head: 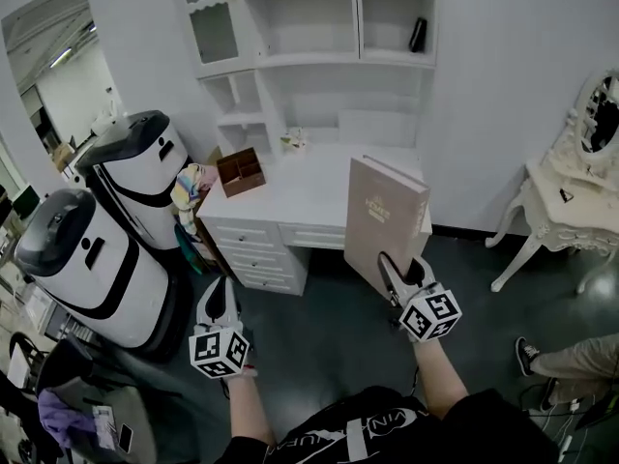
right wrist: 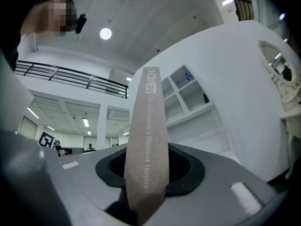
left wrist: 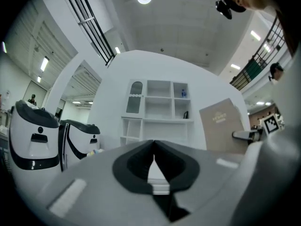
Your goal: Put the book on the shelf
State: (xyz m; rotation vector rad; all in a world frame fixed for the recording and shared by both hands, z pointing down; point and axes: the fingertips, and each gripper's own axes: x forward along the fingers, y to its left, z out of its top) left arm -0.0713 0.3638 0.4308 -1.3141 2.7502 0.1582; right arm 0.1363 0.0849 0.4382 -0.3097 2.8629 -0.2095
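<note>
Seeming stiff and heavy, the book is clamped low on its spine by the right gripper; the left gripper is closed empty.

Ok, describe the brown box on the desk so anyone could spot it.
Start at the white desk under the shelf unit. Near its left end sits an open, divided wooden box, the only dark brown thing on the white top.
</note>
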